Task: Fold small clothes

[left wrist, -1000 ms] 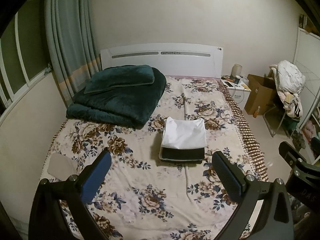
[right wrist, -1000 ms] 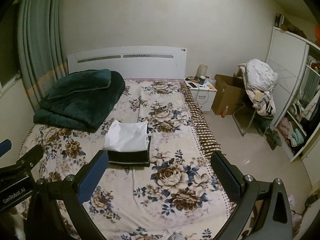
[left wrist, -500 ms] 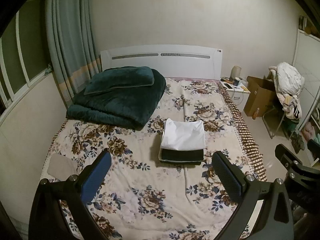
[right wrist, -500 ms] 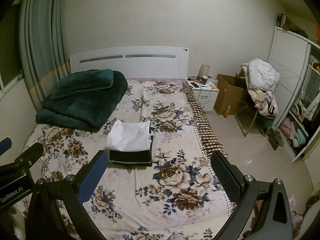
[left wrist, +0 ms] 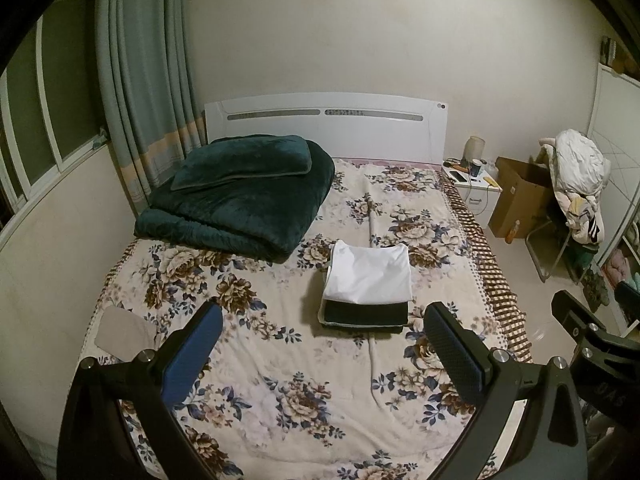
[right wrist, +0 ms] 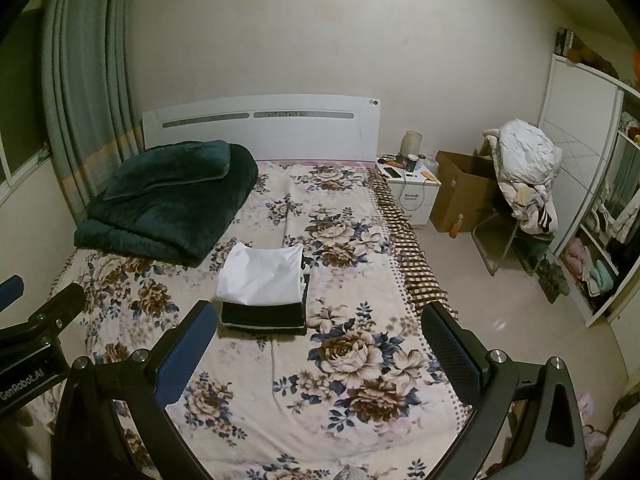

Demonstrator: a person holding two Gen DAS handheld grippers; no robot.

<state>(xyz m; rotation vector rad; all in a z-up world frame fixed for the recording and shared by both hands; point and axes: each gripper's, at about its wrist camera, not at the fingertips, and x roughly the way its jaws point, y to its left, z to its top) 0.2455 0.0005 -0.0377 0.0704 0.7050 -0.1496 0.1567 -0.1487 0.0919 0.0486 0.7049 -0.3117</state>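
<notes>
A folded white garment (left wrist: 370, 274) lies on top of a folded dark garment (left wrist: 364, 314) in a neat stack on the floral bedsheet (left wrist: 280, 380). The stack also shows in the right wrist view, white piece (right wrist: 262, 276) over dark piece (right wrist: 262, 316). My left gripper (left wrist: 320, 356) is open and empty, held above the near part of the bed, short of the stack. My right gripper (right wrist: 316, 354) is open and empty, to the right of the stack.
A folded dark green blanket with a pillow (left wrist: 240, 196) lies at the head of the bed on the left. A white nightstand (left wrist: 474, 190), a cardboard box (left wrist: 520, 196) and a chair heaped with clothes (left wrist: 576, 184) stand to the right. A grey patch (left wrist: 122, 328) lies at the bed's left edge.
Both grippers have drifted slightly back and up from the bed. The stack has not moved and both grippers stay open.
</notes>
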